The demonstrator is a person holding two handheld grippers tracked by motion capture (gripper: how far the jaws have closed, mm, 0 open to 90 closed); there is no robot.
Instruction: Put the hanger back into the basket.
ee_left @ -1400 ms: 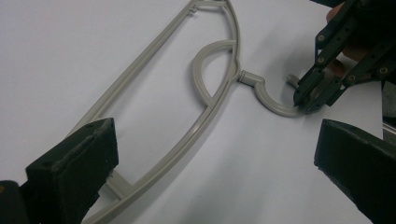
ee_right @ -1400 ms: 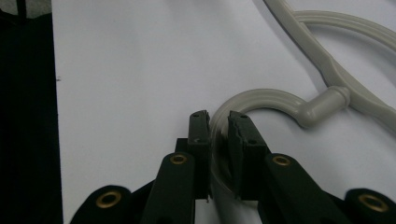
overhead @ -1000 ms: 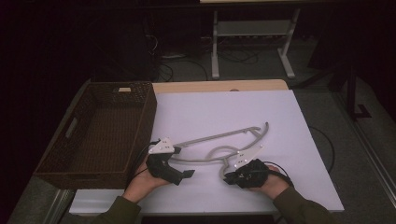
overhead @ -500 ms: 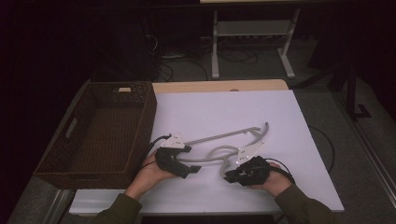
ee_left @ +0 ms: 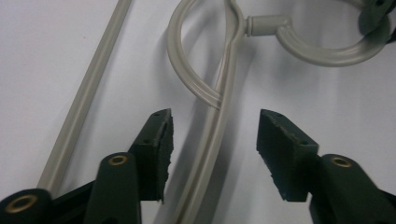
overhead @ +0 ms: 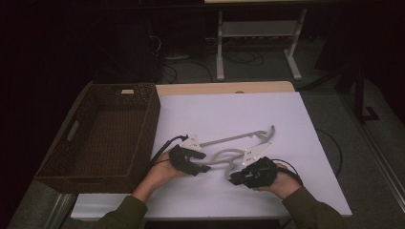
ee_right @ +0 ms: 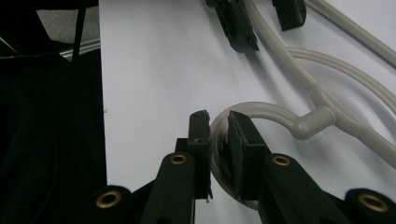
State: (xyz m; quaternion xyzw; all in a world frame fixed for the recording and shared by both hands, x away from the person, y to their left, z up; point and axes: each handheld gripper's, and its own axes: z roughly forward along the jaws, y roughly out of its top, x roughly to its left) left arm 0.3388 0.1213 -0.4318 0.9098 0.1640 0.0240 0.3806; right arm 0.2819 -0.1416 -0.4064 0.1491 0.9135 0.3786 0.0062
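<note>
We take the grey plastic clothes hanger (overhead: 239,145) lying flat on the white table top (overhead: 229,112) as our landmark. Far left of it, off the white sheet's edge, sits a dark brown woven wicker basket (overhead: 102,133) w/ a small pale tag on its far rim; we can't read any writing on it. At the hanger's left end we see the left gripper (overhead: 203,168), held in the left hand (overhead: 160,171); in the left gripper view its jaws stand wide apart, straddling the hanger's arm w/o touching it. At the hanger's hook, on the near side, the right gripper (ee_right: 218,133) in the right hand (overhead: 282,181) has its jaws narrowed onto the curved hook, pads against it. No brand marks legible anywhere.
</note>
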